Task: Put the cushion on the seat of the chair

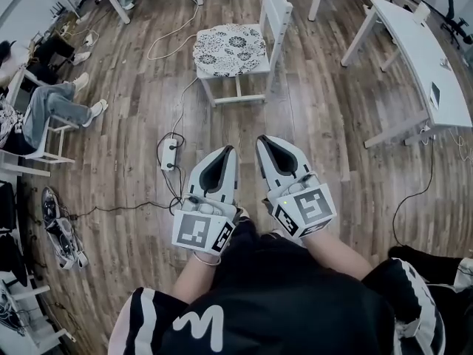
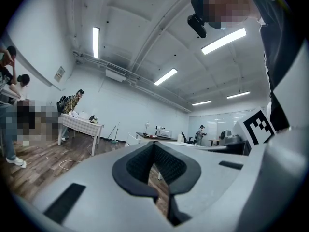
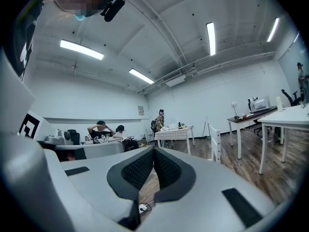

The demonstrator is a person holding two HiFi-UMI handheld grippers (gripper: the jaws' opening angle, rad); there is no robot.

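Cushion (image 1: 229, 49), black-and-white floral fabric, lies on white wooden chair (image 1: 277, 12) seat. Left hand-held gripper (image 1: 228, 155) and right hand-held gripper (image 1: 266, 146) closed, empty, parked well apart: I judge placement done.

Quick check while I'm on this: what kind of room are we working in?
Likely an open workroom or lab, not a home: a long white table, ceiling strip lights, and a power strip with cables loose on the wood floor.
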